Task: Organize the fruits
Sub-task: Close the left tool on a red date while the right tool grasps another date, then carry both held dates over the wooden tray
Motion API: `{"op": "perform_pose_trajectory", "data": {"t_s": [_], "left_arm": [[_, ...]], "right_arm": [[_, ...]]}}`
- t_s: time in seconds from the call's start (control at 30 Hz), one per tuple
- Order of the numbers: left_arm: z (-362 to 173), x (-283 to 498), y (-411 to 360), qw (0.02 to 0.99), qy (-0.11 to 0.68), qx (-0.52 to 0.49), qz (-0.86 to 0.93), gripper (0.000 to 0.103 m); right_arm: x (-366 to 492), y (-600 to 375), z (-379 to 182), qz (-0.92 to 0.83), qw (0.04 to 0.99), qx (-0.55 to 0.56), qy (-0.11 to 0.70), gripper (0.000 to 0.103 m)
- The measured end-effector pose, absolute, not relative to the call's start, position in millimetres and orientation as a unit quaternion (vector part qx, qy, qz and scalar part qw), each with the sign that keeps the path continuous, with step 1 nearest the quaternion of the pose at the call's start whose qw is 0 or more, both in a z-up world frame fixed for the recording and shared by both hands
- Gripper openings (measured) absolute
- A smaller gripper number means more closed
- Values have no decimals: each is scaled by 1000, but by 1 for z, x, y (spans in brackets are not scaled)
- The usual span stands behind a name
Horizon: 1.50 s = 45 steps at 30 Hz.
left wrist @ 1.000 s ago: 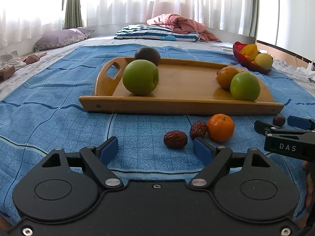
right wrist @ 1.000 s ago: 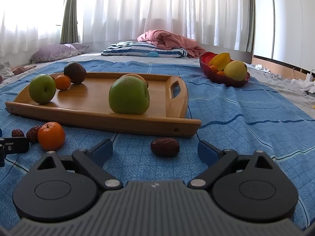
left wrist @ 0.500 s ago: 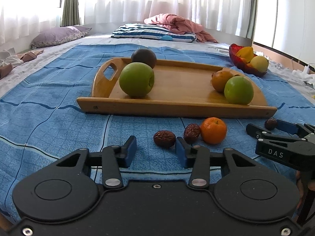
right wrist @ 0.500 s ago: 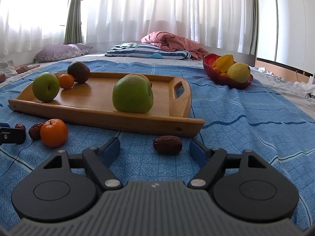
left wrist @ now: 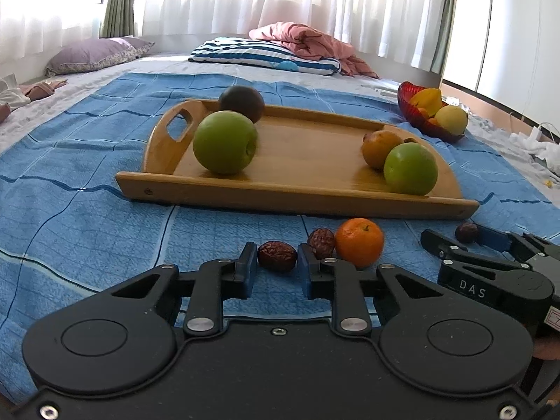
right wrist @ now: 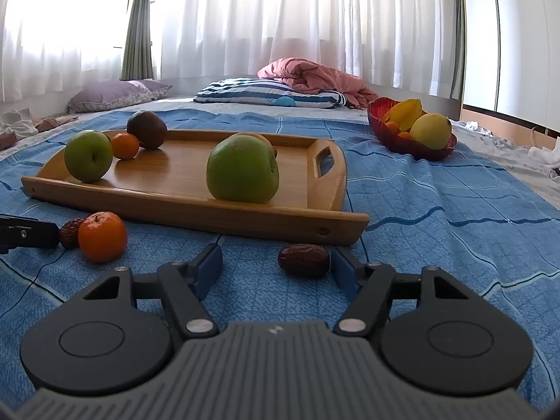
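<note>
A bedroom fills both wrist views, with white sheer curtains (right wrist: pixel 280 24) glowing across the whole top of the frame and a green drape (right wrist: pixel 138 24) hanging at upper left. Below them a bed runs toward the windows, covered by a blue patterned blanket (right wrist: pixel 437 210) that takes up the middle and lower frame. At the far end lie a purple pillow (right wrist: pixel 115 94) at left, a blue-and-white striped pillow (right wrist: pixel 266 92) at centre, and a crumpled pink quilt (right wrist: pixel 311 73) behind it.

A wooden tray (left wrist: pixel 315 147) with cut-out handles sits mid-frame on the blanket, holding two green apples, a dark round fruit and smaller orange fruits. A red bowl (right wrist: pixel 413 145) of yellow fruit rests at right, apart from the tray.

In front of the tray, loose on the blanket, are an orange (left wrist: pixel 358 242) touching a wrinkled date (left wrist: pixel 321 242). The left gripper (left wrist: pixel 276 266), at lower centre, is pinching a second dried date (left wrist: pixel 277 256) between its blue pads. The right gripper (right wrist: pixel 276 269) is spread, its jaws having just been closing; a third date (right wrist: pixel 303 259) lies between them, close to the right pad and clear of the left.
</note>
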<state>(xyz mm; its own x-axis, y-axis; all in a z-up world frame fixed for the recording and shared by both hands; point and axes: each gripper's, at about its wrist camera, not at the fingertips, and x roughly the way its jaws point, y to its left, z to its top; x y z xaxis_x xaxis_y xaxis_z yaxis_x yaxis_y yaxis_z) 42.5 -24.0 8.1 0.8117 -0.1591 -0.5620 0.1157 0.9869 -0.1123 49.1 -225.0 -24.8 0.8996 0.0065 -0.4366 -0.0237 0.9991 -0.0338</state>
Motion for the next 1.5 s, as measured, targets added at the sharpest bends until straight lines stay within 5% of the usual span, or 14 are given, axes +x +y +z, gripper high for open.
{"op": "perform_pose_trajectory", "data": {"t_s": [0.67,1.5], "left_arm": [[9,41,-31,952,298,-15,-68,23],[52,60,-25,960,266,-15,-87,23]], "right_arm": [[43,-226,-22,8,976,6,219,34],[57,-210,33,16,980,8,199,34]]}}
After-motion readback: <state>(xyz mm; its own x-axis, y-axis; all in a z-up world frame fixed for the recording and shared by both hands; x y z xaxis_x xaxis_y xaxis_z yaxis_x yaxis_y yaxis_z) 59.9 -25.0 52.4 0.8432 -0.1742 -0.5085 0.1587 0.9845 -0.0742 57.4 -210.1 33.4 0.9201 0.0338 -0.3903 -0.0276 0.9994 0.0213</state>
